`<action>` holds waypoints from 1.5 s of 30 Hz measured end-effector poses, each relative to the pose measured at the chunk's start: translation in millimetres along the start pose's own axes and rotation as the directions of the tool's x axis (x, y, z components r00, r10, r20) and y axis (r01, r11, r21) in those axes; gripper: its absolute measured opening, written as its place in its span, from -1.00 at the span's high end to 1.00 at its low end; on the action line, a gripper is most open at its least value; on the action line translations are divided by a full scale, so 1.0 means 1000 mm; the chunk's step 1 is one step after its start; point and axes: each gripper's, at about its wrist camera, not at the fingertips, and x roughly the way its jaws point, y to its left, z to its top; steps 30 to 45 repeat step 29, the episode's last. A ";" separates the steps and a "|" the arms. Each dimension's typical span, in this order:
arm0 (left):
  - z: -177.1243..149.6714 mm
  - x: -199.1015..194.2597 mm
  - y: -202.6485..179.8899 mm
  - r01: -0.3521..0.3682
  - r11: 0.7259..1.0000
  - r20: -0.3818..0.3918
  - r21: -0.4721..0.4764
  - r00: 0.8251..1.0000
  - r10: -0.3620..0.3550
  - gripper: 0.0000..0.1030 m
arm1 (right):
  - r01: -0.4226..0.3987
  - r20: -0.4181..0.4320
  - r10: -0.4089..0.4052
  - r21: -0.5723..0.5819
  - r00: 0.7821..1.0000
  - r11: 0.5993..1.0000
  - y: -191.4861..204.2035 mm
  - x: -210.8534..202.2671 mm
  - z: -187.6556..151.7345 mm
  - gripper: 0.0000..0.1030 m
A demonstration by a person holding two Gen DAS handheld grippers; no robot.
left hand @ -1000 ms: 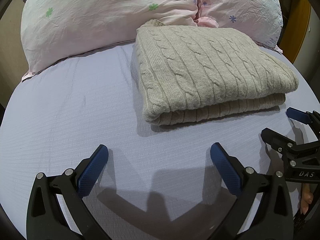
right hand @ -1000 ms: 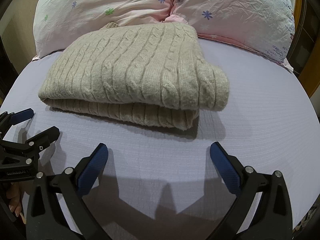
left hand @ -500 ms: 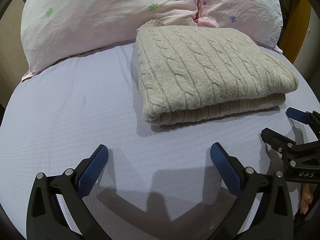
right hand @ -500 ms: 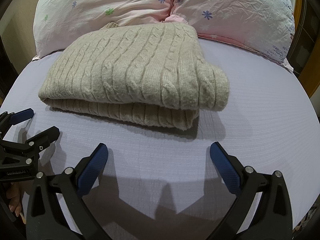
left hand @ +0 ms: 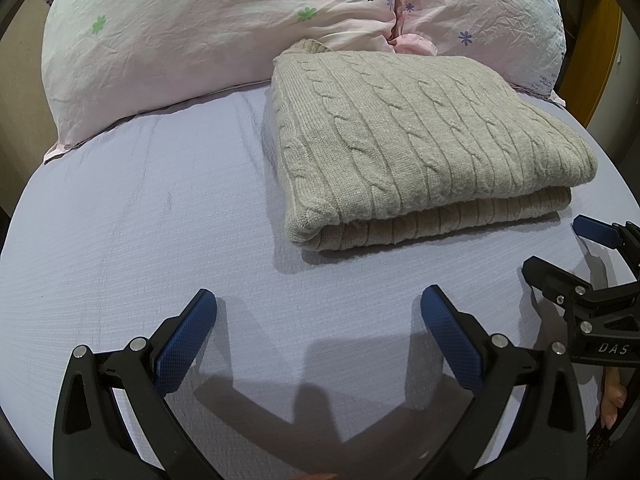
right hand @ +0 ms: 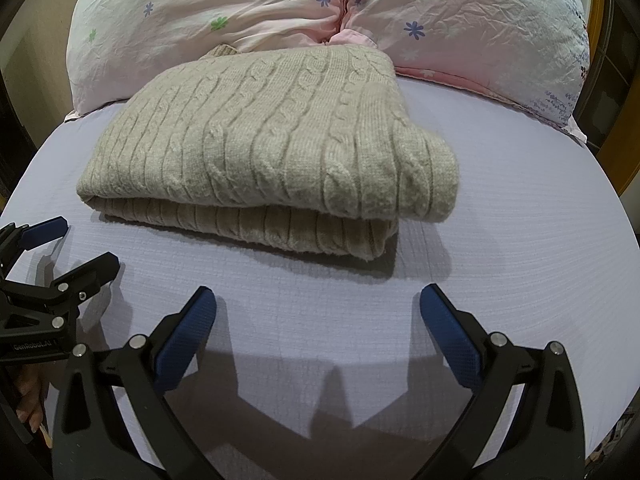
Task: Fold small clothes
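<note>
A beige cable-knit sweater (left hand: 424,144) is lying folded in a thick, neat rectangle on a lavender bedsheet (left hand: 132,236), its far edge touching two pink floral pillows (left hand: 208,36). Nothing is changing across the last second: the sweater and both tools are sitting exactly where they were. That stillness suggests the fold is finished and the person is pausing.

The left gripper (left hand: 318,324) is hovering low over the sheet, near the sweater's front edge but not touching it, its blue-padded fingers spread wide and holding nothing. The right gripper (right hand: 318,322) is matching it on the other side, also spread wide, empty, and clear of the knit. Each tool is showing at the edge of the other's view, side by side.
</note>
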 end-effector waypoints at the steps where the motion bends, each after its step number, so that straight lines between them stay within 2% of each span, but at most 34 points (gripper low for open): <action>1: 0.000 0.000 0.000 0.000 1.000 0.000 0.000 1.000 0.000 -0.97 | 0.000 0.000 0.000 0.000 1.000 1.000 0.000 0.000 0.000 -0.97; 45: 0.000 0.001 0.000 0.000 1.000 0.001 0.001 1.000 0.000 -0.97 | 0.000 0.000 0.000 0.001 1.000 1.000 0.000 -0.001 0.000 -0.97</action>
